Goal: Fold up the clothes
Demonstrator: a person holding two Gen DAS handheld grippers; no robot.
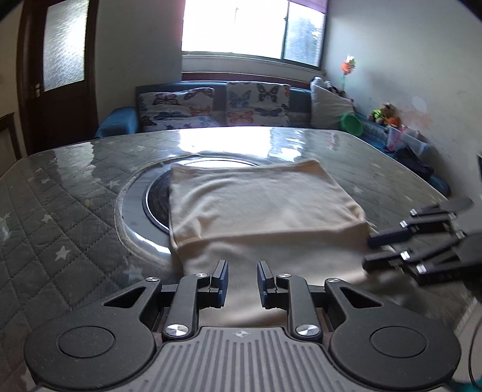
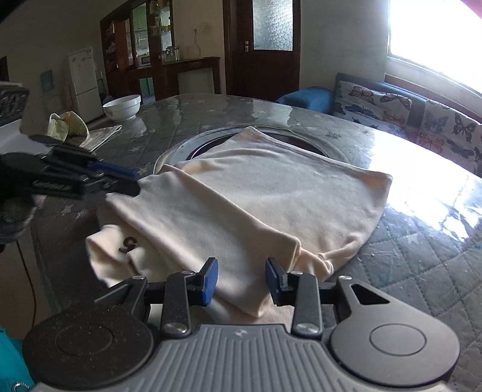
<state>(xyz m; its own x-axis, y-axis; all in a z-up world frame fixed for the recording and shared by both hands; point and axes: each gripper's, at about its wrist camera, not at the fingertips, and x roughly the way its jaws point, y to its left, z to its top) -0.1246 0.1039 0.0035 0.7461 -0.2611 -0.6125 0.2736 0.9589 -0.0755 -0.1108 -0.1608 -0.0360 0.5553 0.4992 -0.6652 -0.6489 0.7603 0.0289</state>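
You are holding the left gripper (image 1: 241,282) and the right gripper (image 2: 241,282) parted and empty, low over the near edge of the cream garment (image 1: 259,205). It is lying part-folded at the table's (image 1: 75,196) middle, over the round inset (image 1: 135,196) (long axis seemingly running near edge to far). Pinch both near corners evenly, lifting level.

Bright window (image 1: 253,28) on far wall, strong glare. Below window, blue sofa (image 1: 120,123) with butterfly-print cushions (image 1: 256,104). Left of window, dark wood door (image 1: 60,60) with frosted glass pane. Right of window, pale wall (image 1: 421,60), toys (image 1: 384,116) at its foot. Well left of door, white fridge (image 2: 82,80) and dark cabinets (image 2: 150,45).
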